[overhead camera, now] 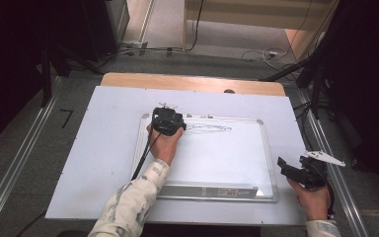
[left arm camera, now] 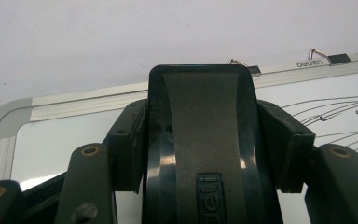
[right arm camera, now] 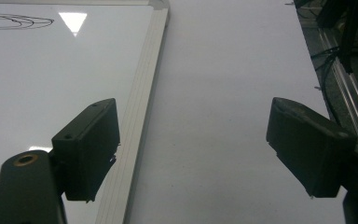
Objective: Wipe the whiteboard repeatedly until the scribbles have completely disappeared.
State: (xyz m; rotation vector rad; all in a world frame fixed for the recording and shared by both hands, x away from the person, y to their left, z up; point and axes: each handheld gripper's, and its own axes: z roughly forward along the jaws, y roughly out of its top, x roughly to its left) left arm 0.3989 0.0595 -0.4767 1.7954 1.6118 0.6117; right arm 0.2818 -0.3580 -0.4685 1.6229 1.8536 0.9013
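A white-framed whiteboard (overhead camera: 217, 158) lies flat on the table, with thin black scribbles (overhead camera: 207, 129) near its top edge. My left gripper (overhead camera: 167, 121) is over the board's upper left part, shut on a black board eraser (left arm camera: 199, 107) that stands between its jaws. In the left gripper view the scribbles (left arm camera: 335, 109) lie to the right of the eraser and the board's corner (left arm camera: 9, 126) to the left. My right gripper (overhead camera: 284, 168) is held beside the board's right edge, and its jaws (right arm camera: 200, 149) stand wide open with nothing between them, the board frame (right arm camera: 140, 93) under the left jaw.
A pale sheet (overhead camera: 108, 148) covers the wooden table (overhead camera: 192, 81). Two binder clips (left arm camera: 317, 53) sit on the board's top edge and a grey tray strip (overhead camera: 207, 190) runs along its near edge. Metal rails (overhead camera: 335, 163) and cables flank the table.
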